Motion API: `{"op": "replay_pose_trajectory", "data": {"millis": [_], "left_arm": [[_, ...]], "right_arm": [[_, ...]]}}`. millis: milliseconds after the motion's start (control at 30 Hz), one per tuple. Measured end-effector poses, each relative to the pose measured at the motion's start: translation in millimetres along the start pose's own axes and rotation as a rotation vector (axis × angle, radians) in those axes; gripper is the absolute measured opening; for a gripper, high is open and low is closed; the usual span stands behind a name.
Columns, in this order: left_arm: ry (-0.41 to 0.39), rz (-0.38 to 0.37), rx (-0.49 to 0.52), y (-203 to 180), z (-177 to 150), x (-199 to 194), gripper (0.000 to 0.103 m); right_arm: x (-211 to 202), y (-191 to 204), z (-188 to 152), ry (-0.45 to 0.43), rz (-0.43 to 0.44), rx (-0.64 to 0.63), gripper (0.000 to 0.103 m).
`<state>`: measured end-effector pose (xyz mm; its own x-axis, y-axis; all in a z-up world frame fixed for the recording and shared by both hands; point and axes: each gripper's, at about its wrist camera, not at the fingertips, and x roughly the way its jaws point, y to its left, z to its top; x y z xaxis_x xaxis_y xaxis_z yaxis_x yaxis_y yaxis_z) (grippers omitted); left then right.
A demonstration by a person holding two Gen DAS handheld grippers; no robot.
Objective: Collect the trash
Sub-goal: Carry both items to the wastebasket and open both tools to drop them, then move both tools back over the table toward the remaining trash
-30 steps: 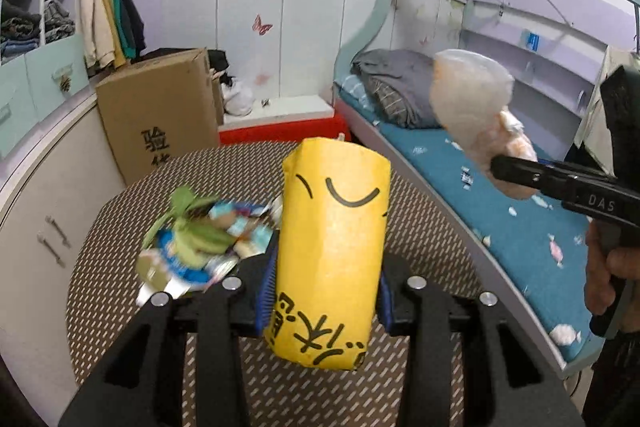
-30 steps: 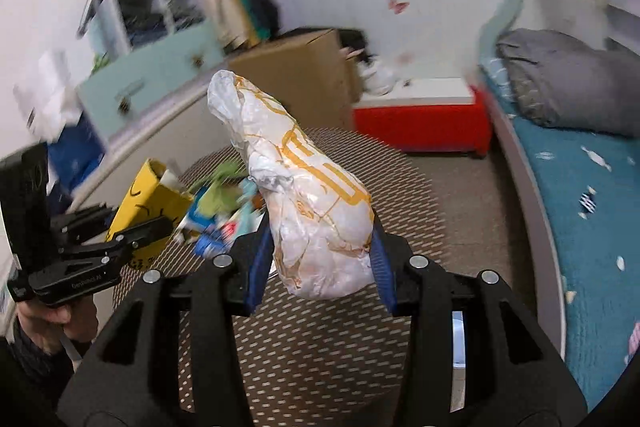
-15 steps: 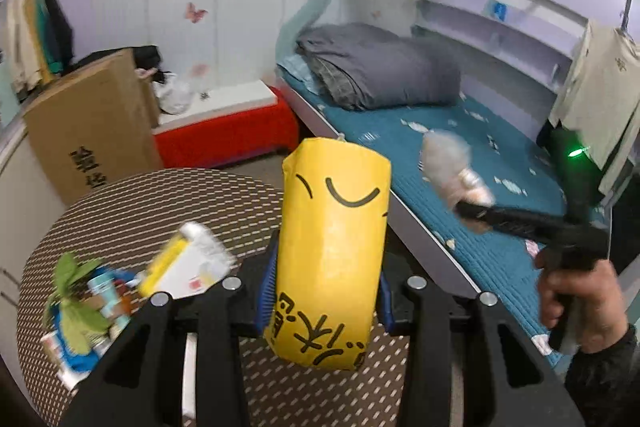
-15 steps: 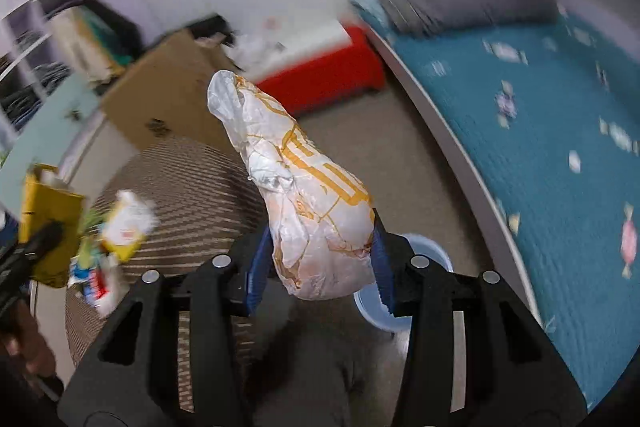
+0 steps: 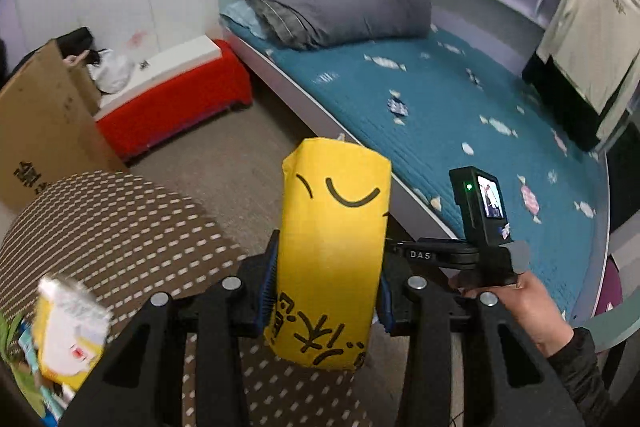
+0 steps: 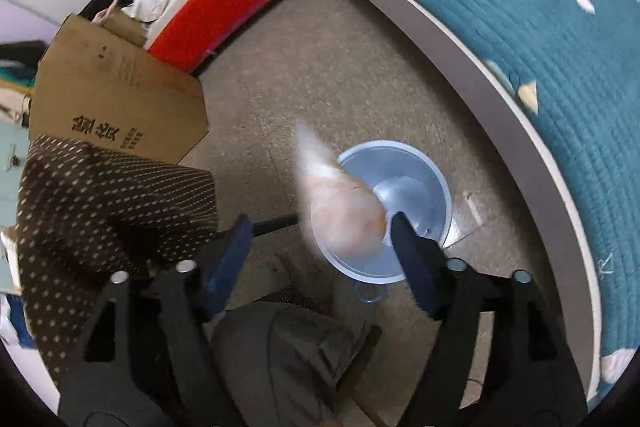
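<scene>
over the pale blue round plastic bin (image 6: 416, 187) on the speckled floor, we have our right gripper (image 6: 320, 239) tipped steeply down, and its jaws have just been opening: the blue pads now stand wide apart. the crumpled white and orange plastic wrapper (image 6: 340, 211) is blurred between them, lying against the right-hand finger but no longer pinched, so we judge it is dropping loose. we hold the gripper directly above the bin's mouth so that a light, floppy wrapper falls straight in rather than drifting onto the floor beside the bed (image 6: 560, 27).

in the left wrist view, our left gripper (image 5: 326, 287) is closed partway on the yellow paper carton with black characters and a drawn smile (image 5: 332, 251). both blue pads press on its sides low down, and it stands upright between them. we keep it clamped because only one piece can go over the bin's mouth at a time; it waits its turn beside the right hand (image 5: 520, 303).

at the lower left, more rubbish lies on the brown round table with the dotted cloth (image 5: 120, 227): a white and yellow packet (image 5: 68, 331), blurred, with green scraps beside it that we cannot make out.

the carton looks next for the bin, and the table litter remains to be gathered.
</scene>
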<state>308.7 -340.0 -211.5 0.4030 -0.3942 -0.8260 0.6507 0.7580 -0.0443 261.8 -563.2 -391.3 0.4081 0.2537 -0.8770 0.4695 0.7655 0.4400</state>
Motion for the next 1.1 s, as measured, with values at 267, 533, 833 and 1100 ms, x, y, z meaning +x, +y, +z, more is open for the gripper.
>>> {"op": "replay_pose_trajectory", "data": {"millis": [267,533,833,1100], "left_arm": [[0.104,-0.036,0.058,-29.2,16.7,62.5,0.040],[0.185,-0.021,0.107,-45.6,22.1,106.6,0.083],[0.152,0.042,0.070,-32.6,27.3,90.8,0.093],[0.036,0.063,0.033,-20.1,27.5,31.6,0.093]], "right_arm": [[-29.1,-32.7,0.3,-0.080,0.042,0.090,0.081],[-80.3,-42.1,5.1,-0.210,0.082,0.116,0.084],[-111.6,-23.9,3.9,-0.301,0.083,0.102,0.097],[-141.7,11.4,-6.0,-0.371,0.047,0.043,0.097]]}}
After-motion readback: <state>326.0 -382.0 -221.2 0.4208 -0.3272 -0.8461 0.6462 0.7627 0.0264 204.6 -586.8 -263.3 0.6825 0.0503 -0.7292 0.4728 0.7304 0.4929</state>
